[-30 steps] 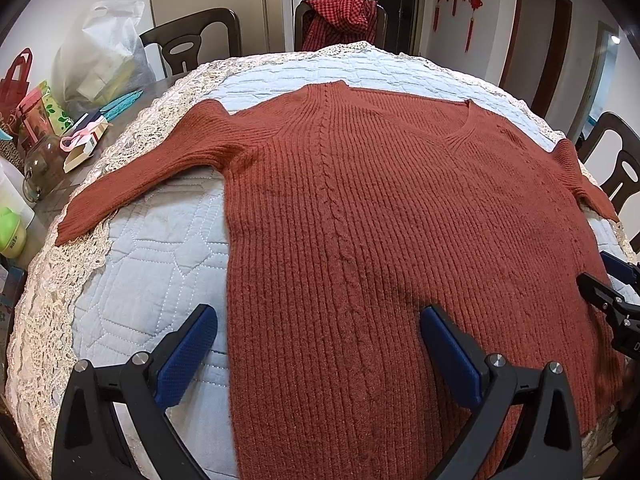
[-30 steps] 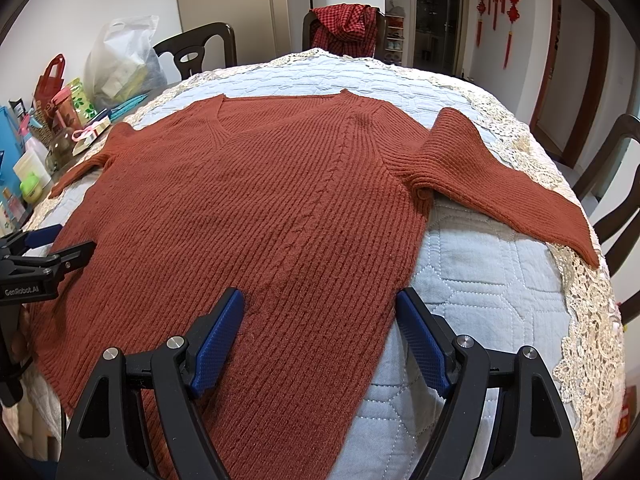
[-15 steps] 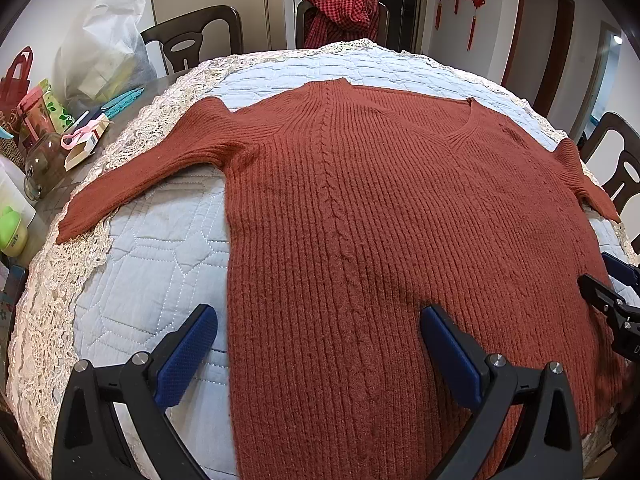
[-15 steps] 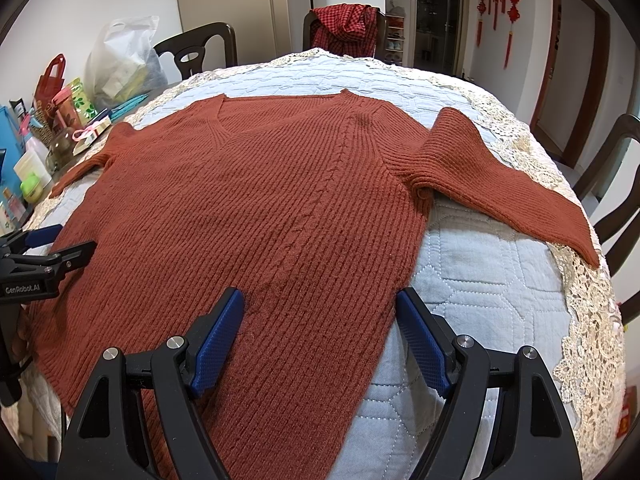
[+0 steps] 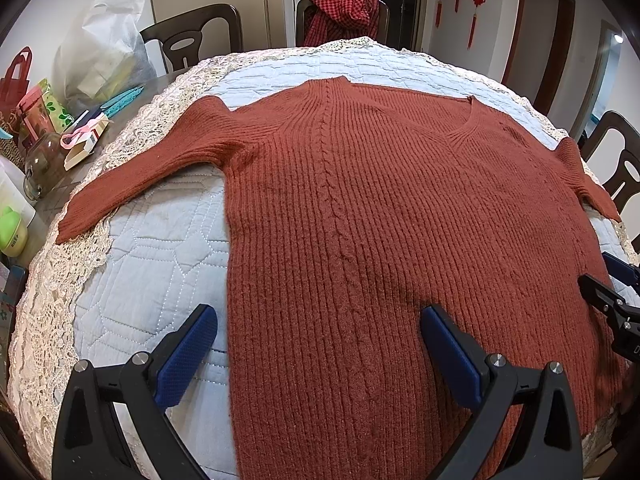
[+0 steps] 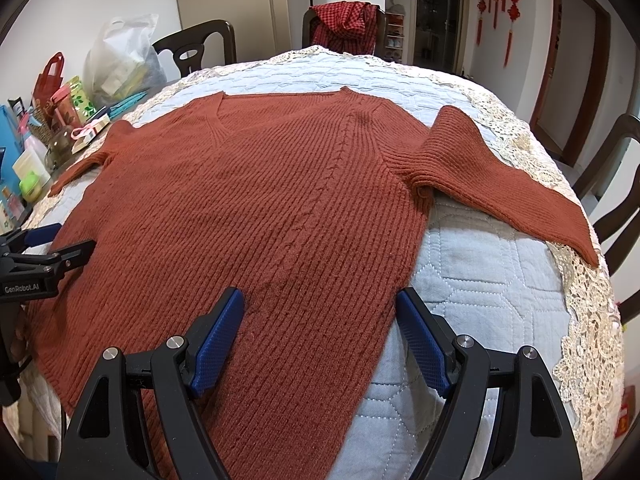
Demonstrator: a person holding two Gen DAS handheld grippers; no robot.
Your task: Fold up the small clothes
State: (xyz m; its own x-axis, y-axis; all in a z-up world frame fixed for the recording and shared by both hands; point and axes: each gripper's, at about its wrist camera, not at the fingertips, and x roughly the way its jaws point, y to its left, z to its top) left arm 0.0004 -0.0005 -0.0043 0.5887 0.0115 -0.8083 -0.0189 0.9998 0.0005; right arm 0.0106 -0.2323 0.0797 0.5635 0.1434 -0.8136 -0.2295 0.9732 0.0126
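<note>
A rust-red ribbed V-neck sweater (image 5: 380,216) lies flat and spread out on the quilted table cover, also in the right wrist view (image 6: 256,208). Its left sleeve (image 5: 136,184) and right sleeve (image 6: 504,184) stretch out sideways. My left gripper (image 5: 316,344) is open and empty, hovering over the sweater's lower left side edge. My right gripper (image 6: 320,328) is open and empty, hovering over the lower right side edge. Each gripper shows at the edge of the other's view: the right one (image 5: 612,296), the left one (image 6: 44,252).
The round table has a pale blue quilted cover (image 5: 152,264) with a lace border (image 6: 588,332). Bags, a jar and boxes (image 5: 52,128) crowd the left side. Dark chairs (image 5: 196,36) ring the table; one holds a red checked cloth (image 5: 340,12).
</note>
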